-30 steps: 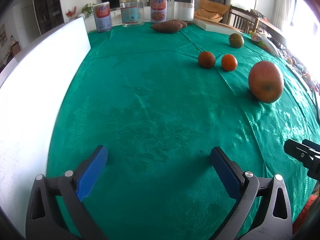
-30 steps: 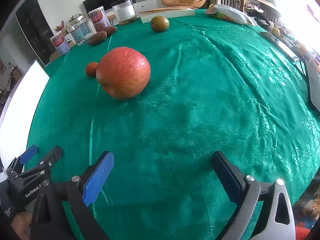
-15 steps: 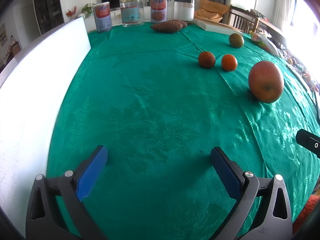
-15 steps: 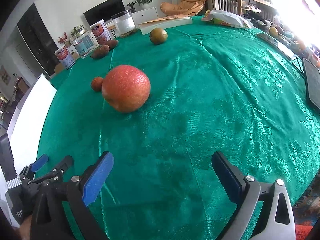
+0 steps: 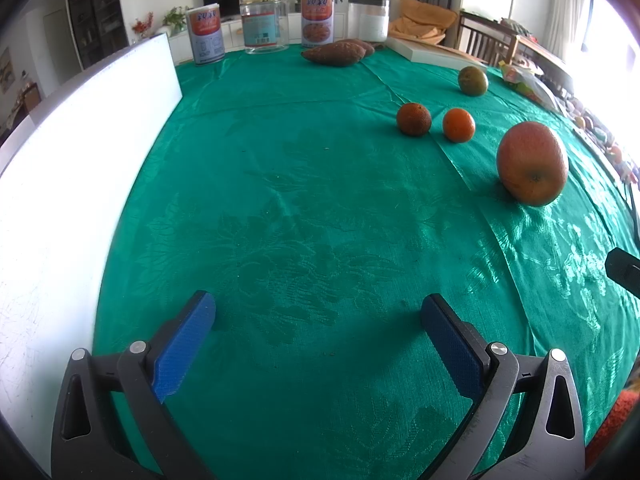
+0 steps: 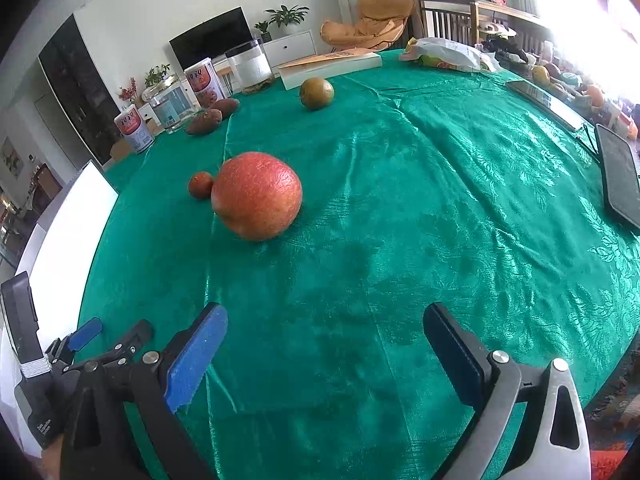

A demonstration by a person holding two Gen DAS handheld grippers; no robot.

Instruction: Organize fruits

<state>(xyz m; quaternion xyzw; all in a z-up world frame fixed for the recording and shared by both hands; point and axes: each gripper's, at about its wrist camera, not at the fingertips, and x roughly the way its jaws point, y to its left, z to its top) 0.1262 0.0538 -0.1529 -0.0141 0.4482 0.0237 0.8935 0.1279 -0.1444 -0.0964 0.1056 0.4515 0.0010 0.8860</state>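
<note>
- The left gripper (image 5: 318, 320) is held low over the green tablecloth (image 5: 300, 200); its jaws are spread wide and nothing is gripped between them.
- The right gripper (image 6: 326, 330) is likewise seen wide open and empty, with only cloth between its blue pads (image 6: 196, 356).
- The large red-orange fruit (image 6: 257, 195) is found ahead of the right jaws, slightly toward the left finger, resting on the cloth and well apart from the fingertips.
- A small orange fruit (image 6: 201, 185) is partly hidden behind that large fruit, on its left side; whether they touch cannot be told.
- A greenish round fruit (image 6: 317, 93) is placed farther ahead of the right jaws, near a flat white box (image 6: 332, 65).
- From the left wrist view, the large fruit (image 5: 532, 163) is seen ahead and beyond the right finger, and two small fruits, a dark one (image 5: 414, 119) and an orange one (image 5: 458, 125), lie just beside each other farther on.
- Two brown tubers (image 5: 334, 55), probably sweet potatoes, are lying far ahead of the left jaws, before a row of cans and jars (image 5: 318, 19).
- A white board (image 5: 80, 152) is standing along the outer side of the left finger.
</note>
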